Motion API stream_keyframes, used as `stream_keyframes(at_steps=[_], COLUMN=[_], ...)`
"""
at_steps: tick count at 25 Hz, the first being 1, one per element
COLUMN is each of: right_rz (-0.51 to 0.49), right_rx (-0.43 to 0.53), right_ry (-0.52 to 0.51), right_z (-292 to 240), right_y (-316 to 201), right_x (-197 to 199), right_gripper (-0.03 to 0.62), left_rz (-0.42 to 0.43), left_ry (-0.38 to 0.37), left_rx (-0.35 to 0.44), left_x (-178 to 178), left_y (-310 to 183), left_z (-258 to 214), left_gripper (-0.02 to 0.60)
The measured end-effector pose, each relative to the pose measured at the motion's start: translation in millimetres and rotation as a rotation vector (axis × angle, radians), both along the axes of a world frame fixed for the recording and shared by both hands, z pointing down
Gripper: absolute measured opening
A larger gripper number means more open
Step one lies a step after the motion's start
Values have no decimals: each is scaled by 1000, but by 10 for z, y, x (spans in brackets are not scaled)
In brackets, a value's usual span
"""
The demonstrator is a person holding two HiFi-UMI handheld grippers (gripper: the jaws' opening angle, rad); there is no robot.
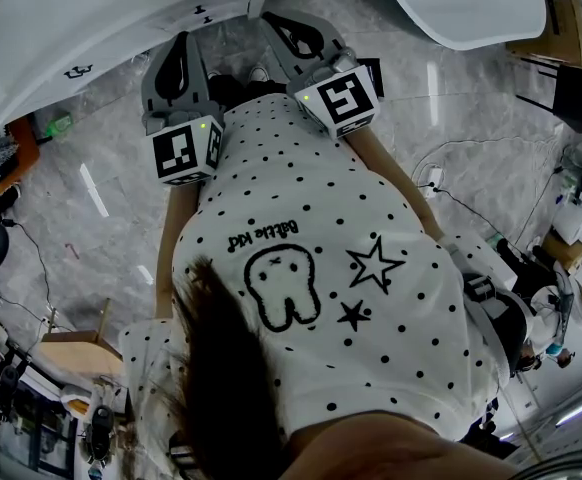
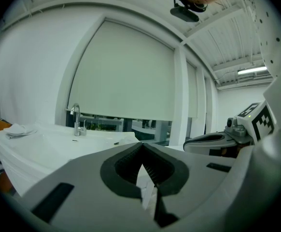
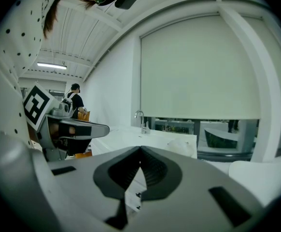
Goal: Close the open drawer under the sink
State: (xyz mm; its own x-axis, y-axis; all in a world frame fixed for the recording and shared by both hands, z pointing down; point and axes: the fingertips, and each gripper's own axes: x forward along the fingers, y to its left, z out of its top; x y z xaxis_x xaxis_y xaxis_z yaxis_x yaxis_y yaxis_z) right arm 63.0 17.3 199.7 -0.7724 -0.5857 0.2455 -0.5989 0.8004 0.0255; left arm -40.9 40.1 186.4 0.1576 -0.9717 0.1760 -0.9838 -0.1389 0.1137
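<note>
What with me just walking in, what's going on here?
A person in a dotted shirt stands facing a white sink, holding a gripper in each hand. The left gripper and right gripper are both shut and empty, side by side, pointing toward the sink. Neither seems to touch anything, and I cannot make out the drawer.

The person in the dotted shirt (image 1: 301,198) is holding the left gripper (image 1: 183,43) and the right gripper (image 1: 276,23) side by side, pointing toward the white sink (image 1: 71,28).
</note>
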Motion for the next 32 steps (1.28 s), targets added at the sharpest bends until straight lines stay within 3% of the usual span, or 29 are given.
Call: stream_keyframes(at_steps=[32], right_rz=[-19], right_rx=[1], right_ry=[6], right_z=[-3], right_y=[14], right_x=[-42], right_gripper=[14], left_rz=[-7], left_ry=[0], left_rx=[18], left_x=[-21], left_y=[-10], left_z=[-36], left_gripper=[3])
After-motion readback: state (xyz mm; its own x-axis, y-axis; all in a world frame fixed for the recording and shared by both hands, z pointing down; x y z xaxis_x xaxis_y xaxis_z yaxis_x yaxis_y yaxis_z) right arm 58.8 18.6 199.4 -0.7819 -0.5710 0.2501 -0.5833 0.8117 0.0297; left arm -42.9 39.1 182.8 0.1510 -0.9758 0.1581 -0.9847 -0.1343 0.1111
